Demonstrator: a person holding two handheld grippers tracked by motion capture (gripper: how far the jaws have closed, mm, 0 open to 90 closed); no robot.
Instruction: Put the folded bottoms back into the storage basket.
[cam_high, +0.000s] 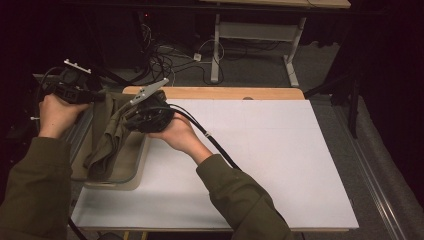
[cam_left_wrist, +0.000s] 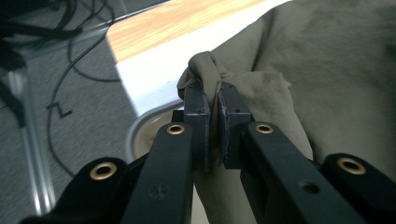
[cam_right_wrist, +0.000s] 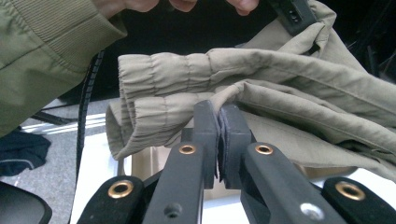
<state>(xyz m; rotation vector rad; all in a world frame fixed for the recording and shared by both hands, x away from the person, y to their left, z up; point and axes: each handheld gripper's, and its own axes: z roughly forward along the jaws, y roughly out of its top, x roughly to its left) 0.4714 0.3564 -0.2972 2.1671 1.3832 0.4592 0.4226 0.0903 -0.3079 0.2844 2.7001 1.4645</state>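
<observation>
An olive-khaki garment with an elastic, gathered waistband hangs between both grippers over a beige tub at the table's left edge. In the high view my left gripper is at the far left, shut on a bunched fold of the garment. My right gripper is just right of it, shut on the fabric near the waistband. The lower part of the garment droops into the tub.
A white board covers the table, with a wooden strip along its far edge. Cables and a desk frame lie on the floor beyond. A metal rail runs along the right side.
</observation>
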